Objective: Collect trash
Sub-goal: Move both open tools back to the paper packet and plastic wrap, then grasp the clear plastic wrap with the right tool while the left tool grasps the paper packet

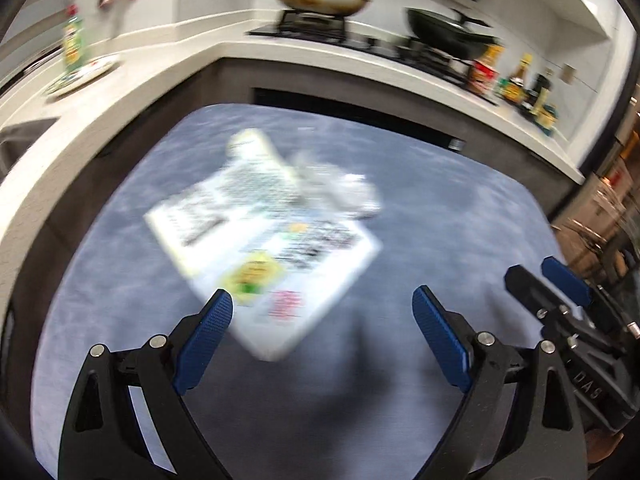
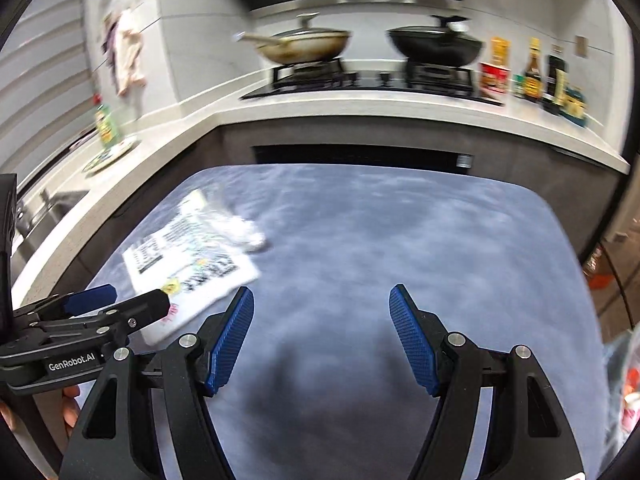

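Observation:
A white printed box or leaflet lies on the blue-grey table top, with a crumpled white wrapper at its far edge. Both are blurred. My left gripper is open and empty, hovering just in front of the printed box. The same box and wrapper show at the left of the right wrist view. My right gripper is open and empty over bare table, to the right of the box. The left gripper's fingers reach in from the left there, and the right gripper shows in the left view.
A white L-shaped kitchen counter wraps behind the table. On it are a hob with a beige pan and a black wok, sauce bottles at right, and a green bottle on a plate at left. A plastic bag sits at far right.

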